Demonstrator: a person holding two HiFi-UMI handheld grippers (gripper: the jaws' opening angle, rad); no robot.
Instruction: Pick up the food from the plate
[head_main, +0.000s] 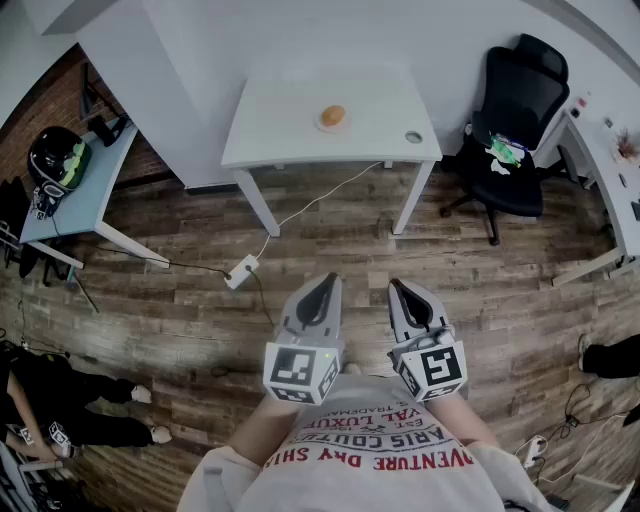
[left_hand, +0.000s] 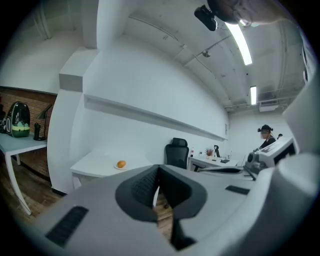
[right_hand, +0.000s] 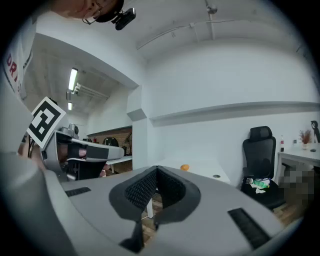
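An orange piece of food (head_main: 333, 116) lies on a small plate (head_main: 322, 124) on the white table (head_main: 290, 120) far ahead of me across the wooden floor. The food (left_hand: 121, 164) shows small in the left gripper view, and the same food (right_hand: 185, 167) in the right gripper view. My left gripper (head_main: 325, 287) and right gripper (head_main: 400, 292) are held close to my chest, side by side, far from the table. Both stand shut with nothing between their jaws.
A black office chair (head_main: 512, 120) stands right of the table, with a small round thing (head_main: 414, 137) on the table's right corner. A power strip (head_main: 242, 270) and cable lie on the floor. A helmet (head_main: 55, 158) rests on a side table at left. A person's legs (head_main: 70, 400) show at lower left.
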